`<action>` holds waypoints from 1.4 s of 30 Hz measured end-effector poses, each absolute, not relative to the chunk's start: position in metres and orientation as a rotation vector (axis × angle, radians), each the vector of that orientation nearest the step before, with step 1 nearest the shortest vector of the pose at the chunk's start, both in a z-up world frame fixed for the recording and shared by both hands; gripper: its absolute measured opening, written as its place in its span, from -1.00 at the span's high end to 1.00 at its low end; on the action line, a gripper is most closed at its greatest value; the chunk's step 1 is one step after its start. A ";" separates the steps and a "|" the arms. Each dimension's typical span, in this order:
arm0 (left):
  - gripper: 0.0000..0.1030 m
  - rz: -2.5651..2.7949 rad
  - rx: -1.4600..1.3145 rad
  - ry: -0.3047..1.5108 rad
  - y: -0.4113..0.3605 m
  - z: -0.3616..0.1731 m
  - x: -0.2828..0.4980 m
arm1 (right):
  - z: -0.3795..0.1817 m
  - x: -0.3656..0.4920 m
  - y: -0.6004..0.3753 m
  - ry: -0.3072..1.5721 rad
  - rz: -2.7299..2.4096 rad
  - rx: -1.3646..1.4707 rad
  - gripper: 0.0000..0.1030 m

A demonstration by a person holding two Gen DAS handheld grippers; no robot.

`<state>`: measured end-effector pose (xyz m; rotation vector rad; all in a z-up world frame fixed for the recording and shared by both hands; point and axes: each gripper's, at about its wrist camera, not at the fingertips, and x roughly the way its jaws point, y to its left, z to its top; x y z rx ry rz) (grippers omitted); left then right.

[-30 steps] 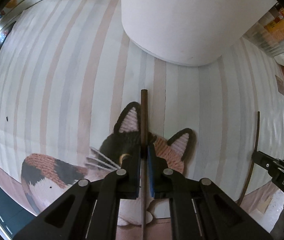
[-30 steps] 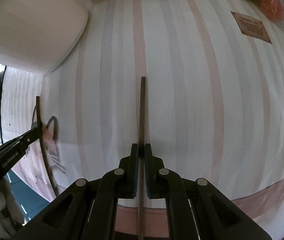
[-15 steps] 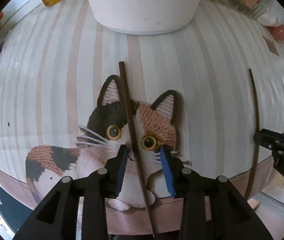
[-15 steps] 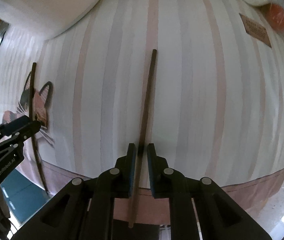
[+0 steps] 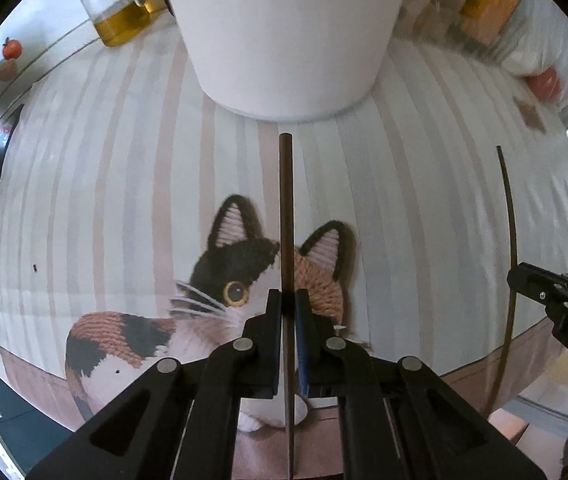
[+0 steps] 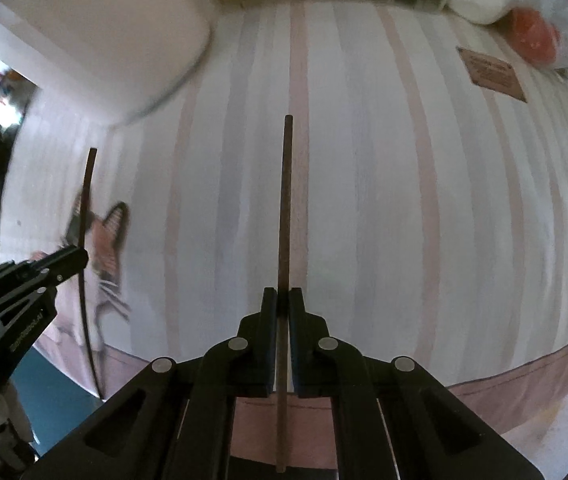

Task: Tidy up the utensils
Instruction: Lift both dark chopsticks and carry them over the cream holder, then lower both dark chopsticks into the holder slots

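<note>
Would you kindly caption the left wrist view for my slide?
Left gripper shut on a dark chopstick, pointing toward a white container over a cat-print striped mat.

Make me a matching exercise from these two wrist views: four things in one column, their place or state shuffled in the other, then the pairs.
Things
1. left chopstick
2. right chopstick
3. white pot
4. oil bottle

Places or states
A. stands on the mat, straight ahead of the left claw
B. held over plain stripes by the right claw
C. back left, beside the pot
D. held over the cat picture

Pairs: 1-D, 2-B, 3-A, 4-C
</note>
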<state>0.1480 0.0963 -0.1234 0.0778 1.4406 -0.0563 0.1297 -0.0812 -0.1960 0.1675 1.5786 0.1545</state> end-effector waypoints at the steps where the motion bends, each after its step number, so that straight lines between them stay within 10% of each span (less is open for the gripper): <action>1: 0.92 -0.054 0.072 1.430 0.098 -0.120 0.147 | -0.191 0.127 -0.081 1.557 0.158 0.183 0.89; 42: 0.93 -0.066 -0.058 0.936 0.125 0.093 0.159 | 0.035 0.206 -0.108 1.001 0.324 0.352 0.90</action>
